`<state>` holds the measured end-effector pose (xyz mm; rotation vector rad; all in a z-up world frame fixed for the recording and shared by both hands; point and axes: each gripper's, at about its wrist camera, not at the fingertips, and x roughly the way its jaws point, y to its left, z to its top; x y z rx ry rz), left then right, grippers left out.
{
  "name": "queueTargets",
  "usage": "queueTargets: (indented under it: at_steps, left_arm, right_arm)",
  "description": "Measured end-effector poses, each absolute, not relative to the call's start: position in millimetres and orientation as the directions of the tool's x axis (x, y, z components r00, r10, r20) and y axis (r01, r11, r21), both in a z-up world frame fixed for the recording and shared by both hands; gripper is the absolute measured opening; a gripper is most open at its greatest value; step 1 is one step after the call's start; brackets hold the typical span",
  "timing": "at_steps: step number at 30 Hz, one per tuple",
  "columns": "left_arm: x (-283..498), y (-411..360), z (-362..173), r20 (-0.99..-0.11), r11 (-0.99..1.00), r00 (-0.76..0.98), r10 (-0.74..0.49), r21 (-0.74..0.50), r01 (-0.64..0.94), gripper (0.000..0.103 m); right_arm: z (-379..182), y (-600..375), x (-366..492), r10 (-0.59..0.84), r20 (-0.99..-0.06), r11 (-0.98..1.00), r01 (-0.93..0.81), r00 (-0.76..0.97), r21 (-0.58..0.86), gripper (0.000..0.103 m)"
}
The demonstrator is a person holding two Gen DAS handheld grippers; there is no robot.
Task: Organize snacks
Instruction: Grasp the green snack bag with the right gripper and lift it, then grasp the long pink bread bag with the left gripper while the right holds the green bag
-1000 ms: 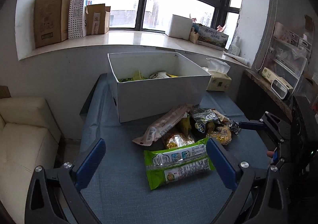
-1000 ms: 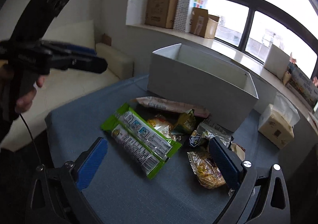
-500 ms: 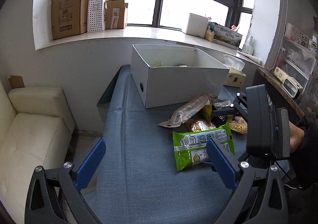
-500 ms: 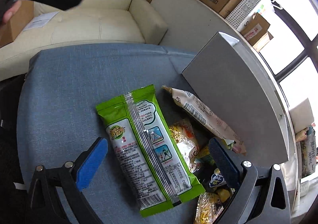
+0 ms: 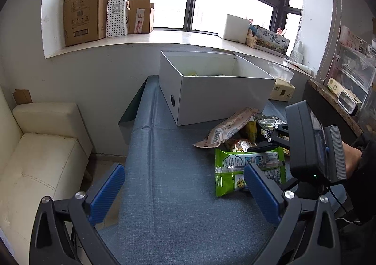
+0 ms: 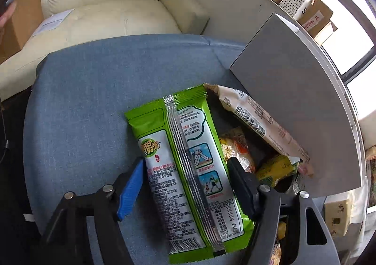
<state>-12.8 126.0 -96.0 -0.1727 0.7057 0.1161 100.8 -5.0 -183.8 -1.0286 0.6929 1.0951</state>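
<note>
1. Straddling the green snack packet (image 6: pixel 188 166) with the right gripper (image 6: pixel 185 178), jaws spread to either side of it, narrowed towards its long edges but not visibly pinching yet; likely lining up across the narrow width because that gives the surest hold on a flat, slippery wrapper.
2. Lying flat, seam side up, on the blue tablecloth (image 6: pixel 82 100), this packet, nearest of the heap and apart from the white box (image 5: pixel 218 91), so probably chosen as the easiest to lift first.
3. Hanging back over bare cloth with the left gripper (image 5: pixel 185 192), jaws spread wide and holding nothing, seemingly keeping out of the other's way.
4. Crowding the packet's far side: a long pale wrapper (image 6: pixel 258 121) leaning against the box wall, an orange-and-clear bag (image 6: pixel 237 147) just beside one black finger (image 6: pixel 242 185), and a yellow pack (image 6: pixel 277 166) further in.
5. Risking, on closing, a snag on that orange bag.
6. Standing behind the heap with a high wall, the box, already holding a few snacks, so calling for a lift over its rim.
7. Sitting beyond it, a tissue pack (image 5: pixel 282 91).
</note>
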Motion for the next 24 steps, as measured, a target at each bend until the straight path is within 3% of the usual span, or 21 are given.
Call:
queueTargets:
  at_steps: [3, 8, 15, 20, 24]
  left_arm:
    - [-9, 121, -97, -0.658, 0.983, 0.752, 0.040, -0.108, -0.146, 0.103]
    - [13, 101, -100, -0.672, 0.996, 0.741, 0.019, -0.052, -0.072, 0.103]
    - [75, 66, -114, -0.691, 0.997, 0.722, 0.031, 0.077, 0.031, 0.103]
    - [127, 43, -135, -0.722, 0.967, 0.687, 0.084, 0.226, 0.119, 0.103]
    - [157, 38, -151, -0.758, 0.951, 0.644, 0.104, 0.266, 0.158, 0.103]
  right_arm:
    - [-174, -21, 97, 0.429, -0.843, 0.178, -0.945, 0.324, -0.273, 0.074]
    - [-150, -75, 110, 0.504, -0.803, 0.439, -0.895, 0.317, -0.078, 0.074]
    - [-131, -168, 113, 0.489, -0.768, 0.755, -0.642, 0.413, 0.134, 0.074]
    - [-126, -213, 106, 0.490, -0.732, 0.820, -0.535, 0.473, 0.203, 0.074]
    - [-118, -234, 100, 0.493, -0.714, 0.837, -0.494, 0.497, 0.234, 0.074]
